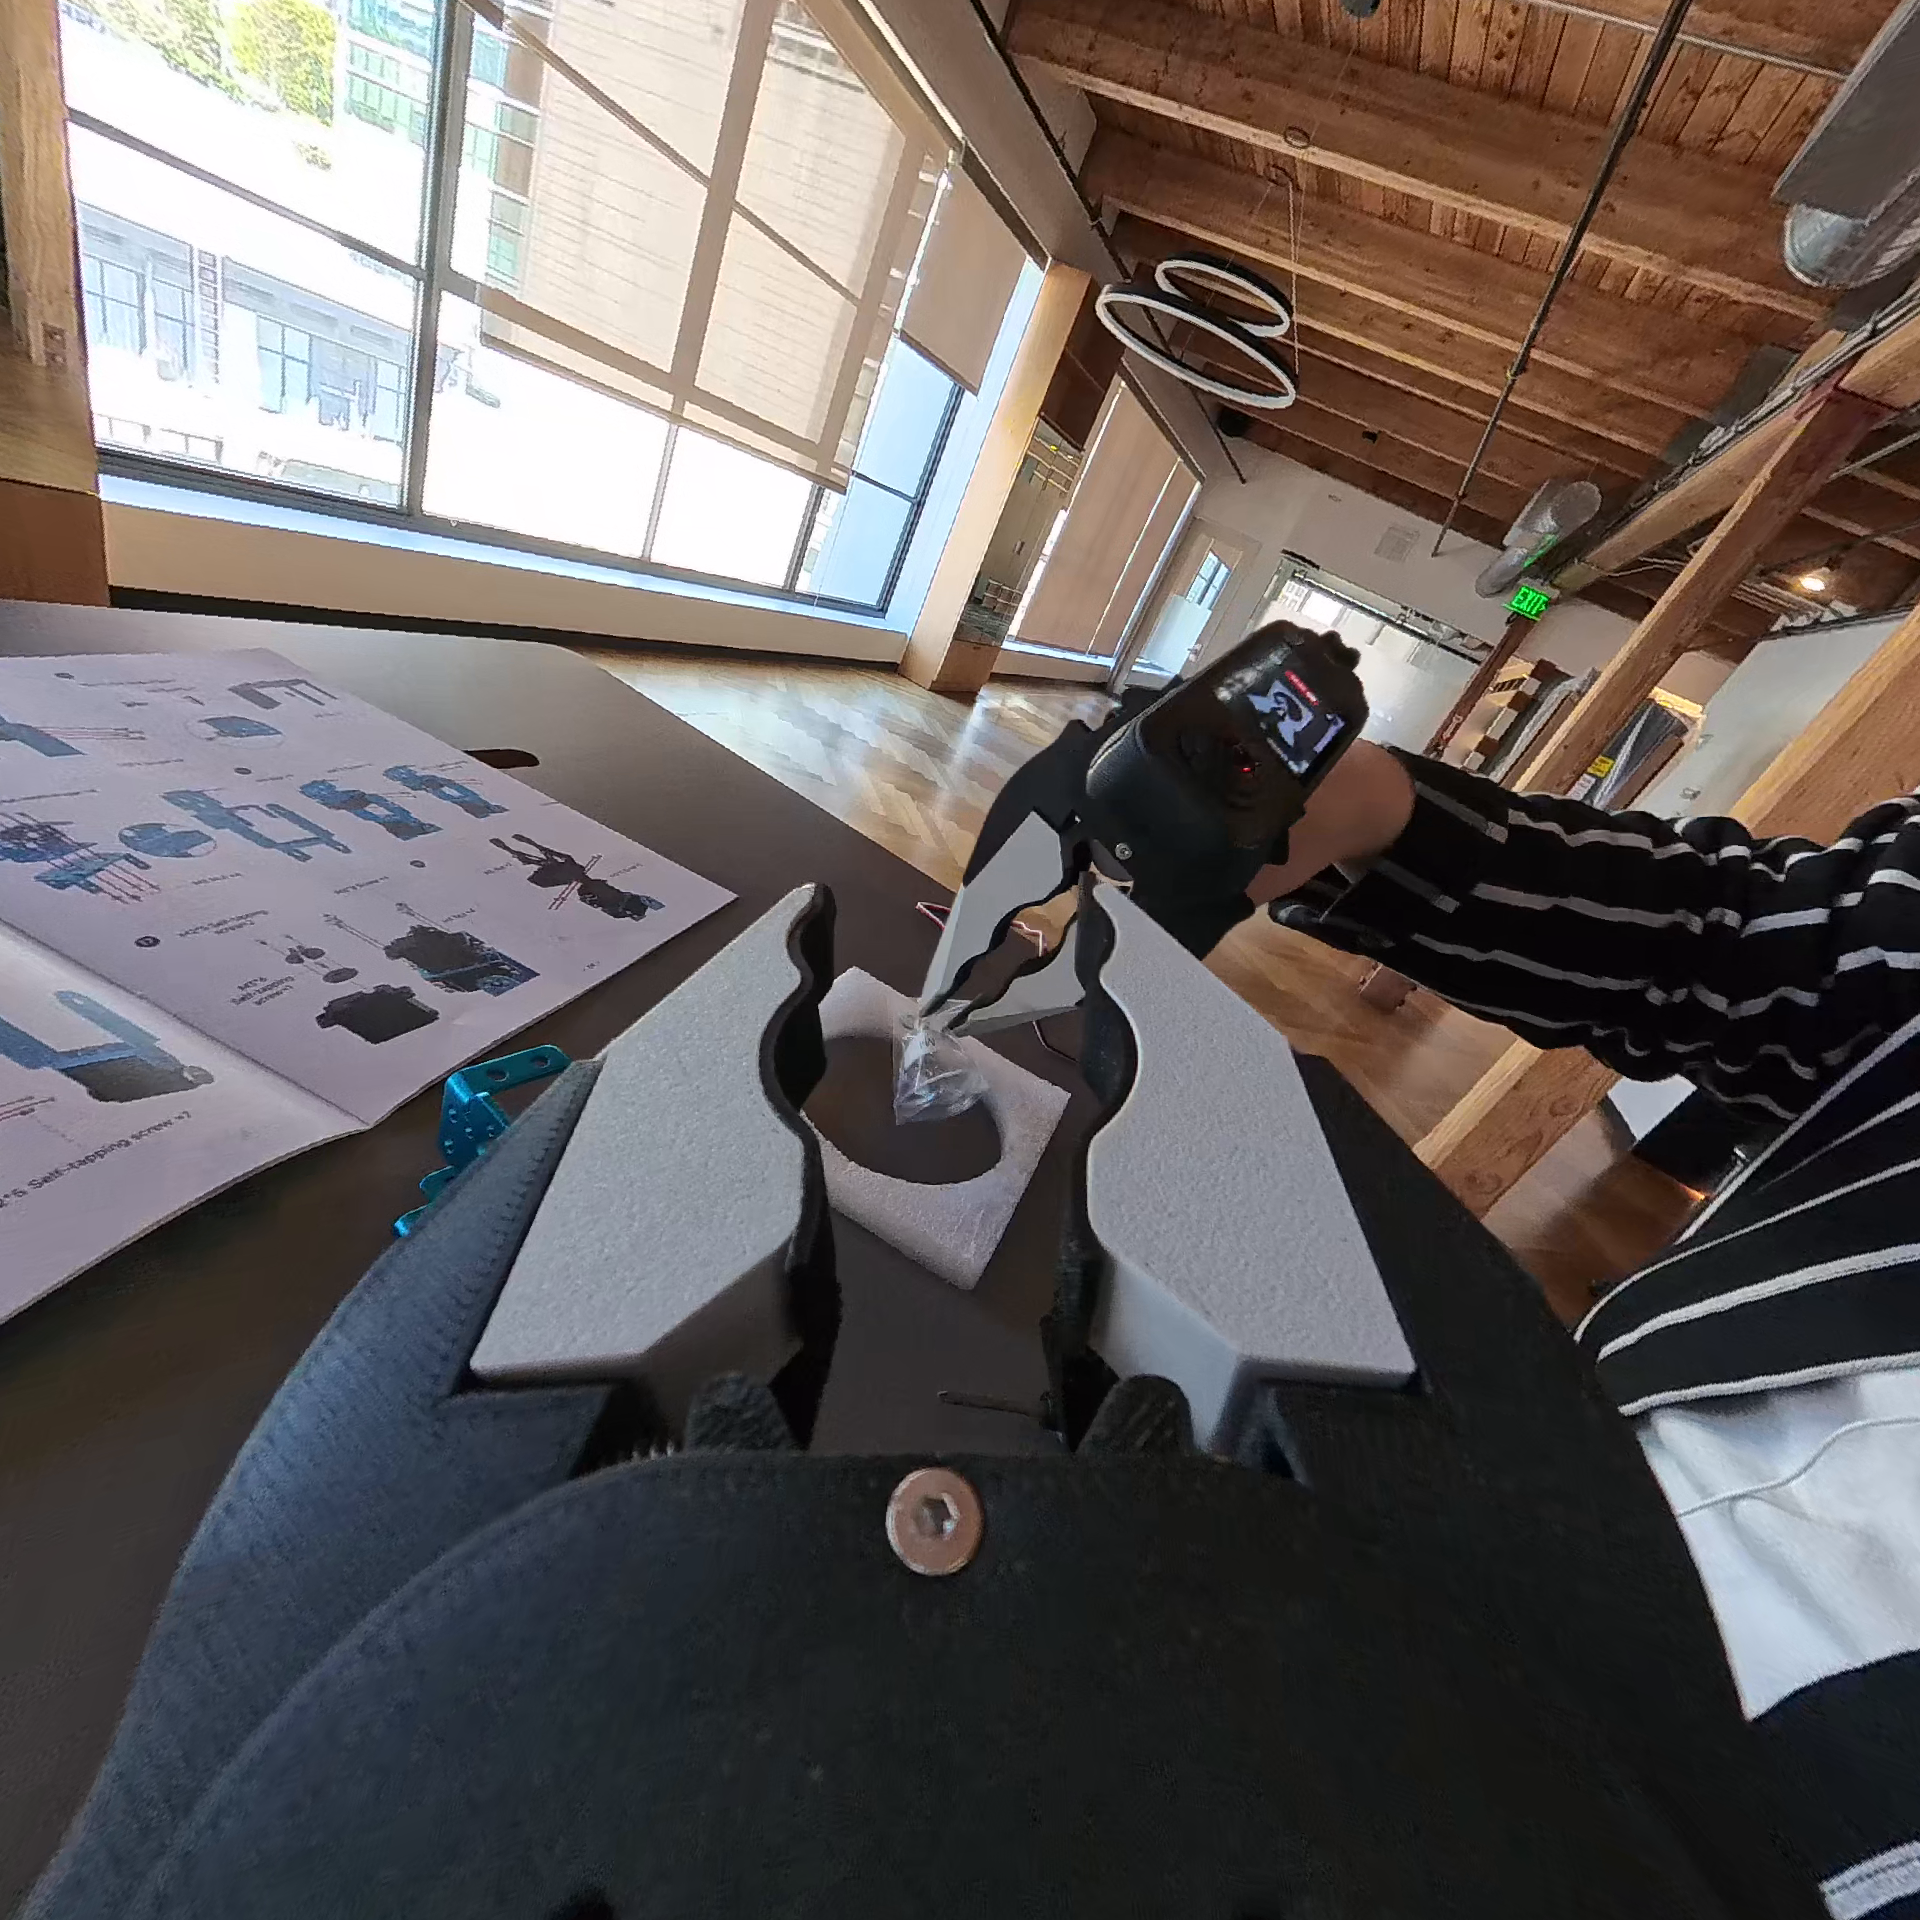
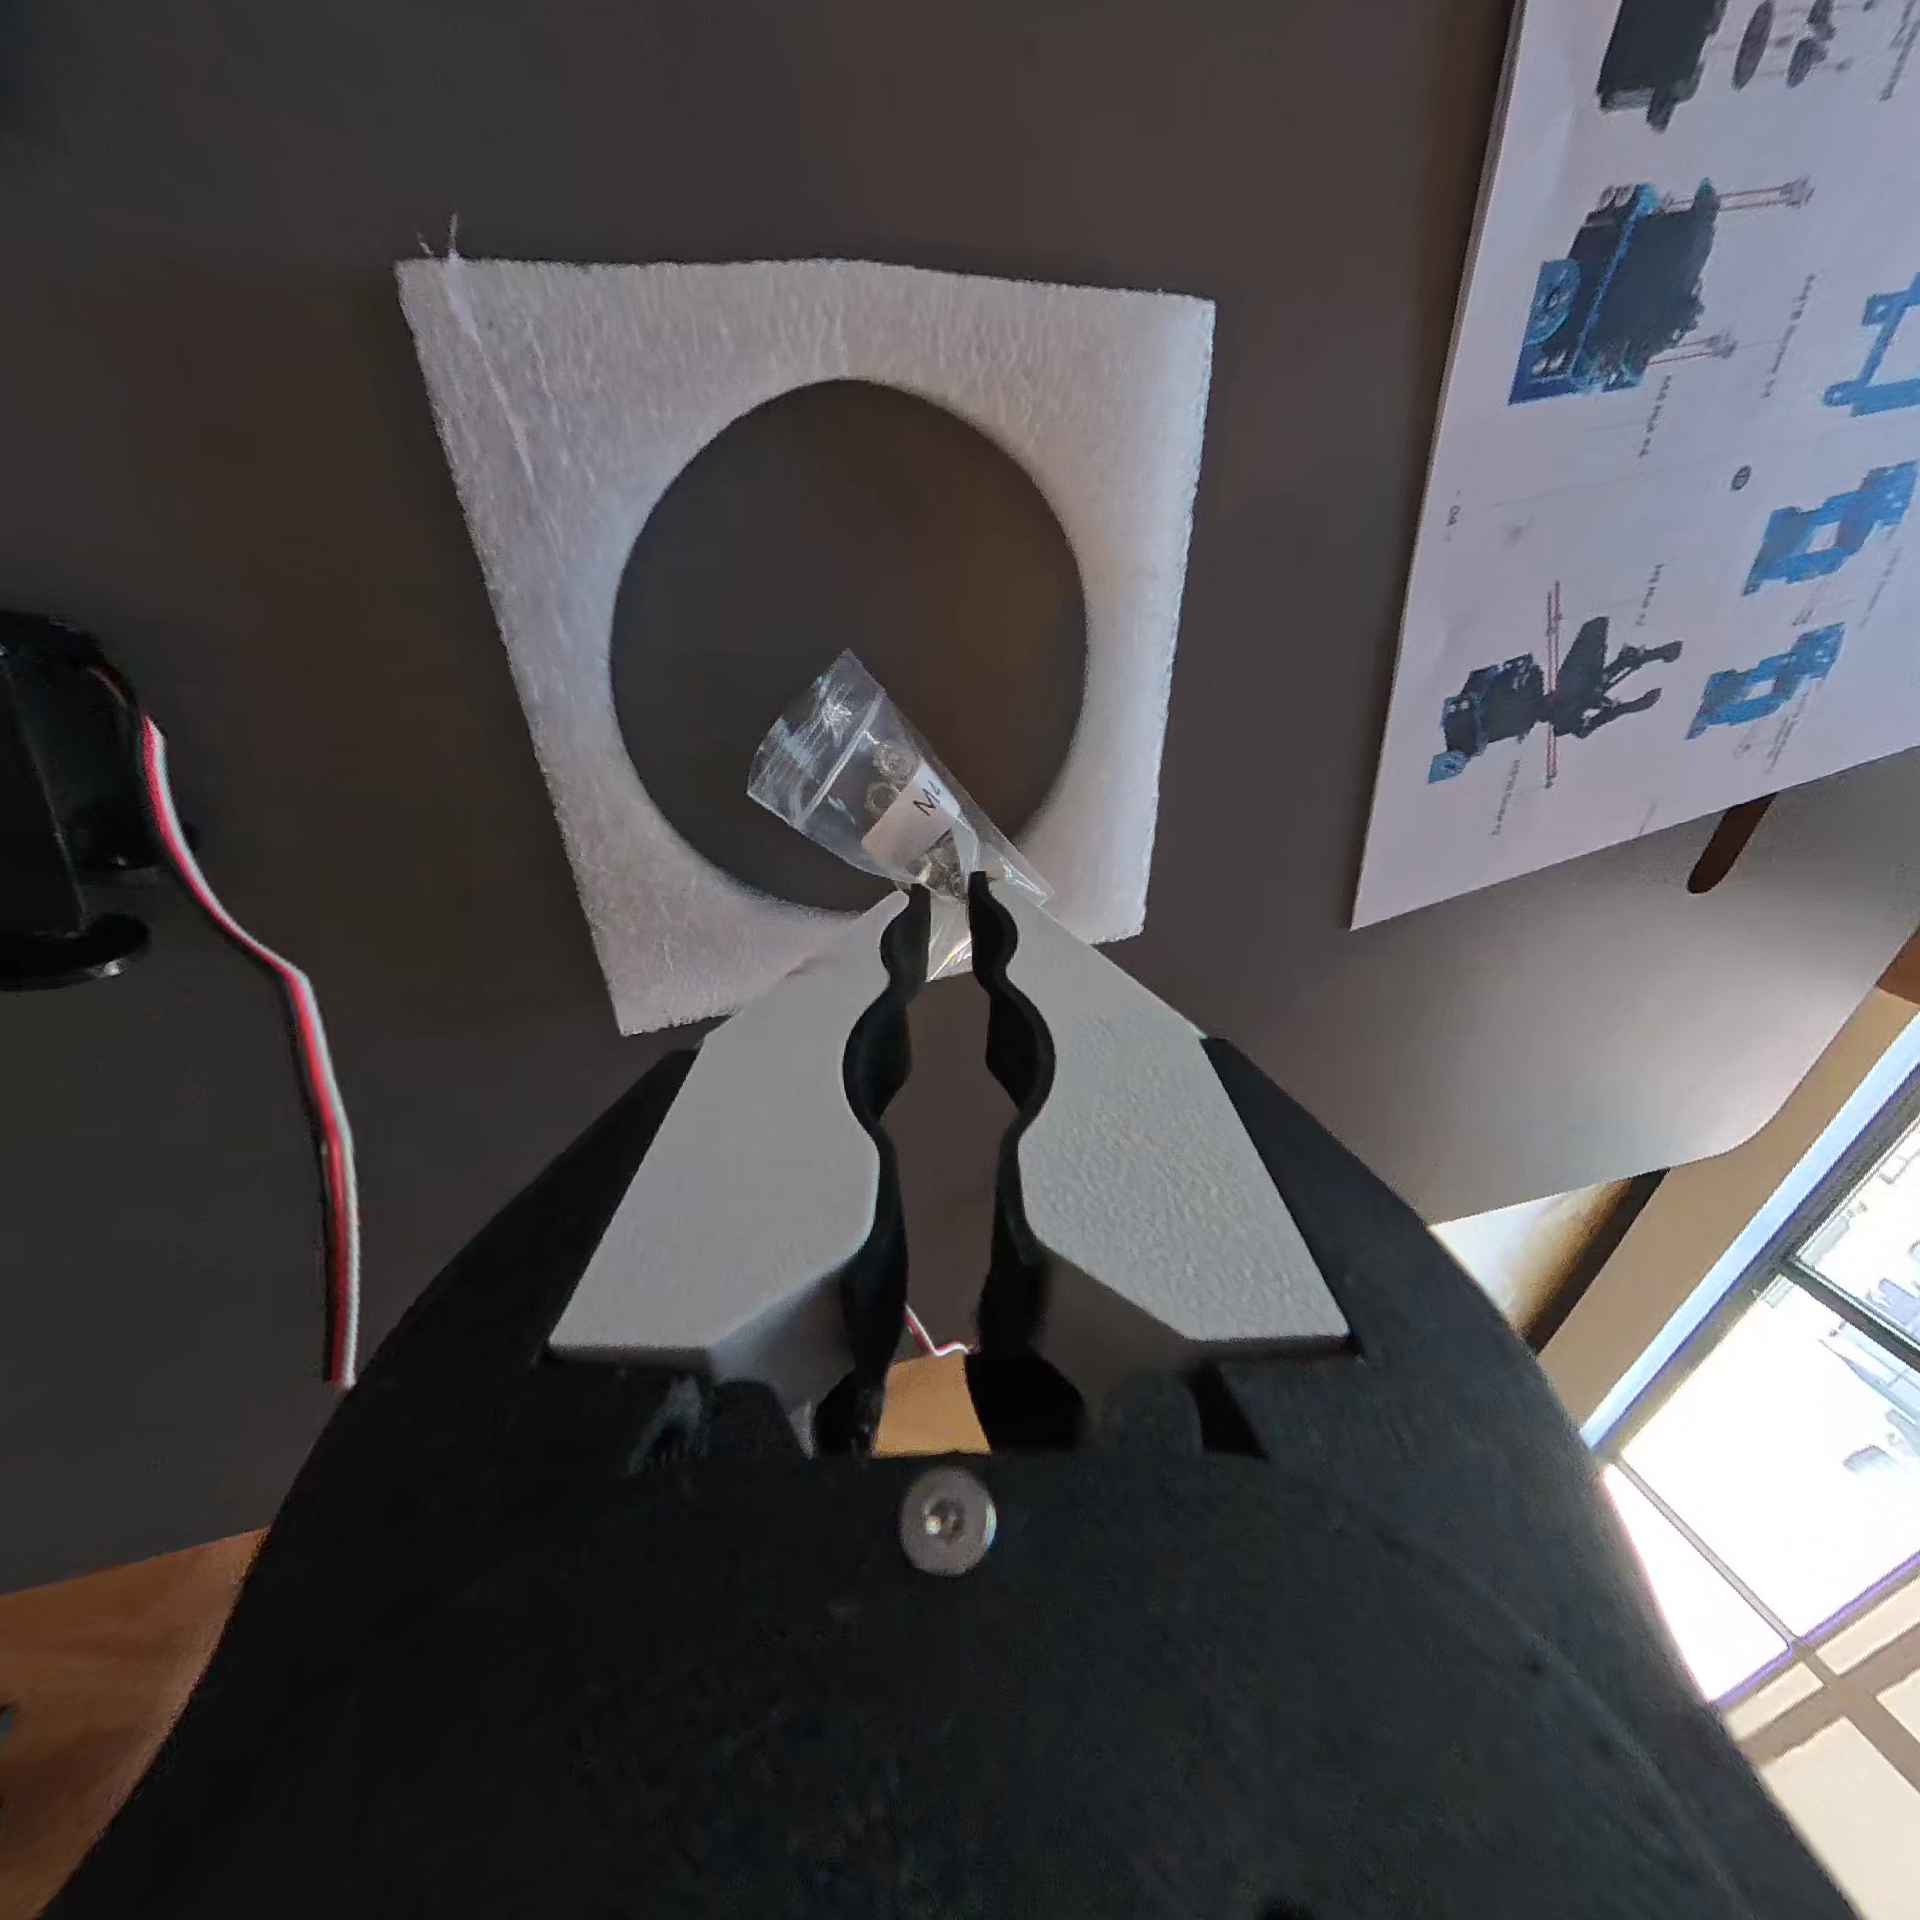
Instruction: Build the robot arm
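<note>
My right gripper (image 2: 943, 885) is shut on a small clear plastic bag (image 2: 878, 774) of small metal parts and holds it by one corner above the round hole of a white foam square (image 2: 821, 332). In the left wrist view the same bag (image 1: 935, 1070) hangs from the right gripper (image 1: 940, 1010) over the foam square (image 1: 935, 1195). My left gripper (image 1: 956, 935) is open and empty, its fingers on either side of the foam square and close to the hanging bag. The foam square lies flat on the dark table (image 1: 727, 748).
An open instruction booklet (image 1: 260, 883) lies on the table to the left; it also shows in the right wrist view (image 2: 1683, 416). A blue metal bracket (image 1: 483, 1107) lies by the booklet's edge. A black part with a red-white cable (image 2: 62, 790) sits left of the foam. The striped sleeve (image 1: 1610, 935) reaches in from the right. Some 20 cm of space lies between my two pairs of fingers.
</note>
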### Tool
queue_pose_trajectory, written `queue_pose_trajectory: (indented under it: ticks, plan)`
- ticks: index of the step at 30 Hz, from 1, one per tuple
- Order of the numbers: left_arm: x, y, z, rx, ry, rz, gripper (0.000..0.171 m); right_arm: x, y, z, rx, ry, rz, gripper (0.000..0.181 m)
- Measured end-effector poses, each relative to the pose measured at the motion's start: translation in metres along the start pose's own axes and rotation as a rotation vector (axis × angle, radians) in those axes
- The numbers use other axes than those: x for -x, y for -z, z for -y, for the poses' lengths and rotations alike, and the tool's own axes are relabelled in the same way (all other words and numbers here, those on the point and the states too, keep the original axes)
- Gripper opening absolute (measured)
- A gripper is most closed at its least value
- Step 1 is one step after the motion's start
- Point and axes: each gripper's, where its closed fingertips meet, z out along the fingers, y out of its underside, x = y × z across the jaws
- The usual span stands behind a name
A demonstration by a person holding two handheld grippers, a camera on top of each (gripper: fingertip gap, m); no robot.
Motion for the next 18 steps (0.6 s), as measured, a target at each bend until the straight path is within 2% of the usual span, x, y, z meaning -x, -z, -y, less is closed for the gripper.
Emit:
queue_pose_trajectory:
  ticks: [5, 18]
  plan:
    - [-0.0010, -0.0007, -0.0006, 0.001, 0.001, -0.004, 0.046, -0.0032, -0.0002, -0.0025, -0.014, -0.061, 0.019, 0.006]
    - [-0.0008, -0.0012, -0.0015, 0.005, -0.001, -0.002, 0.046, 0.0004, 0.0028, 0.0049, -0.048, -0.052, 0.001, 0.003]
